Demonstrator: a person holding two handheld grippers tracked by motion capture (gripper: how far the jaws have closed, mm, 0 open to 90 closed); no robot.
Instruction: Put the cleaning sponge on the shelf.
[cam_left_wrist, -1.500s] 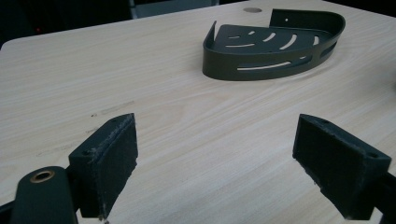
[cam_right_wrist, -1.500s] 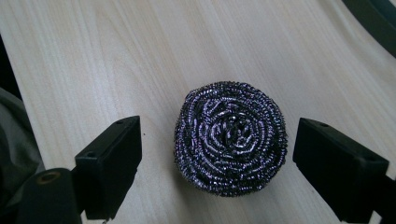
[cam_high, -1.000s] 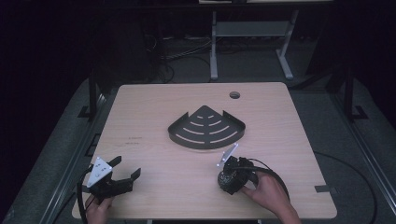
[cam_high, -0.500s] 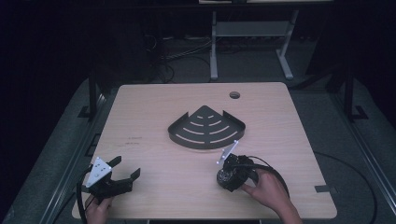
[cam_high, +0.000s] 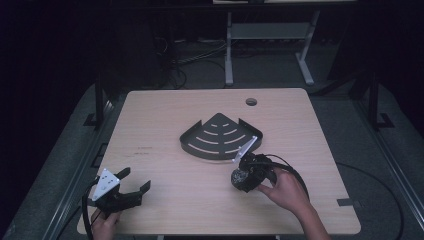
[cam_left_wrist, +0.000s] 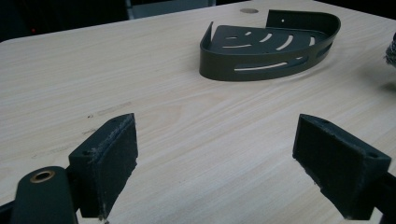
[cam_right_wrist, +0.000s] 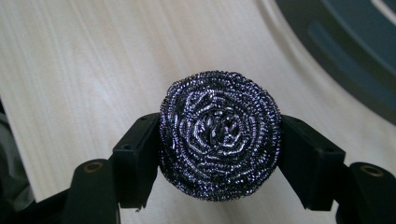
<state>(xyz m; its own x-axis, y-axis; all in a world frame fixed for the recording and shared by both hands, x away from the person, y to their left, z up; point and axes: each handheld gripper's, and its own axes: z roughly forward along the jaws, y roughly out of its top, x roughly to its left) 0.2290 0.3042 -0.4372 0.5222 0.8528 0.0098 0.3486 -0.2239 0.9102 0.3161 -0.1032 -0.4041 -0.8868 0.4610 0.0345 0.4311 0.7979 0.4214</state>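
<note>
A round steel-wool scouring pad (cam_right_wrist: 219, 135) sits clamped between the two black jaws of my right gripper (cam_right_wrist: 219, 154), just above the wooden table. From the high view the right gripper (cam_high: 243, 177) holds the scouring pad (cam_high: 239, 178) close to the front right rim of a dark slotted corner shelf basket (cam_high: 218, 136). The basket's edge (cam_right_wrist: 345, 51) shows at the upper right of the right gripper view. My left gripper (cam_high: 134, 181) rests near the table's front left corner, jaws wide apart with nothing between them. Beyond its pads (cam_left_wrist: 109, 161) lies the basket (cam_left_wrist: 268, 46).
The light wood table (cam_high: 165, 115) has a small round cable hole (cam_high: 251, 101) at the back right. A cable (cam_high: 292, 170) loops from the right gripper. Desk legs and cables stand on the dark floor behind the table.
The right gripper with the scouring pad has shifted slightly forward and left, nearer the basket's rim. The left gripper has stayed in place.
</note>
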